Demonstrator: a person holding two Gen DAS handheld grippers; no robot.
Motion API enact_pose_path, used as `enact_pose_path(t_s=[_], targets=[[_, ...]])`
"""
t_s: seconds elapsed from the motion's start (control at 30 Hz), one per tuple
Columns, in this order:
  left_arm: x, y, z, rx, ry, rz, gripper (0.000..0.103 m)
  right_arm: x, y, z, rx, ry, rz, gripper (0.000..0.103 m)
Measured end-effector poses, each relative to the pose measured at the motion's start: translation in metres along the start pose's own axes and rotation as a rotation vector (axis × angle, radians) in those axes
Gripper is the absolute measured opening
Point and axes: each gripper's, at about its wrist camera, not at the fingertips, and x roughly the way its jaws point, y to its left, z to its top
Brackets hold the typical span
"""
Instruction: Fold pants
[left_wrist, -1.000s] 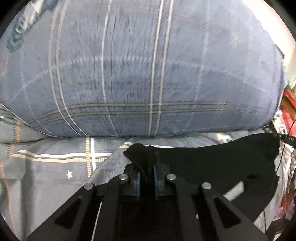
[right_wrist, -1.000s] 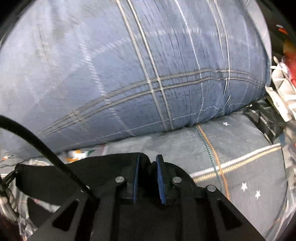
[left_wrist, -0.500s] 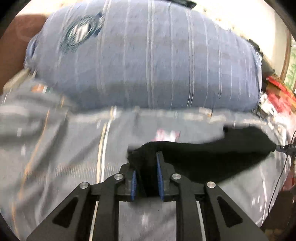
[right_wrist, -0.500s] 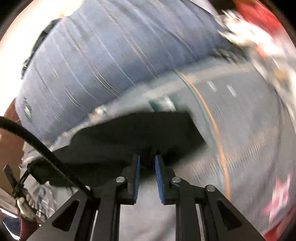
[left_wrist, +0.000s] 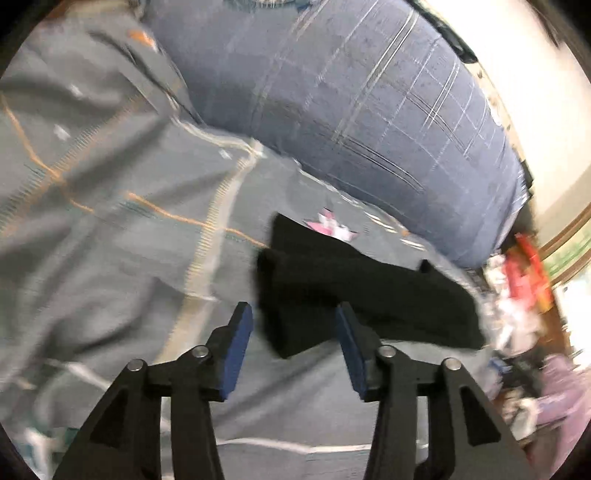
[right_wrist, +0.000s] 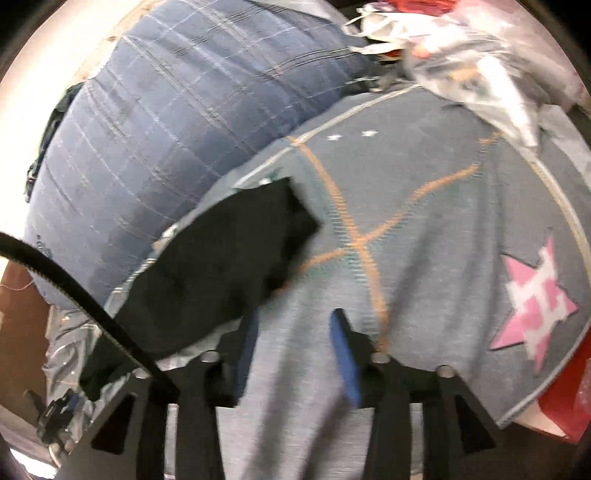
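Note:
The black pants (left_wrist: 354, 291) lie folded on the grey bedspread (left_wrist: 122, 236); they also show in the right wrist view (right_wrist: 221, 258). My left gripper (left_wrist: 293, 325) is open, its blue pads on either side of the near corner of the pants, not gripping it. My right gripper (right_wrist: 293, 332) is open over the grey bedspread (right_wrist: 424, 258), with the pants just off its left finger. Both views are blurred by motion.
A big blue plaid pillow (left_wrist: 369, 110) lies behind the pants, also in the right wrist view (right_wrist: 155, 129). Clutter of bags and red items (left_wrist: 524, 295) sits past the right end of the bed. A pink star patch (right_wrist: 535, 295) marks the bedspread.
Both grippers were shut on the pants and have let go. Both have opened and pulled back, and the pants now lie on the bedspread.

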Motion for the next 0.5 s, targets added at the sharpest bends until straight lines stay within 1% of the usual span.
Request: enact_pose_path(t_s=[0.03,0.1,0.2,0.23,0.27,0.33,0.43,0.5], targets=[[0.011,0.000,0.003,-0.022,0.026,-0.013,0.047,0.004,0.006,0.000,0.002,0.006,0.015,0.048],[0.030,0.000,0.008,-0.053,0.061,-0.006,0.047,0.015,0.017,-0.003,0.010,0.030,0.054,0.048],[0.049,-0.001,0.014,-0.065,0.081,0.012,0.045,0.032,0.028,-0.003,0.018,0.058,0.085,0.048],[0.051,-0.005,0.017,-0.055,0.084,0.014,0.027,0.036,0.031,-0.003,0.015,0.064,0.090,0.048],[0.052,-0.011,0.020,-0.042,0.087,0.008,0.005,0.035,0.033,-0.004,0.009,0.066,0.089,0.048],[0.050,-0.022,0.031,-0.014,0.069,0.000,0.006,0.039,0.038,-0.004,-0.007,0.066,0.082,0.048],[0.042,-0.063,0.063,0.099,0.005,-0.004,0.006,0.046,0.040,-0.003,-0.014,0.066,0.068,0.048],[0.032,-0.094,0.086,0.180,-0.060,-0.018,0.006,0.047,0.037,-0.004,-0.003,0.067,0.068,0.048]])
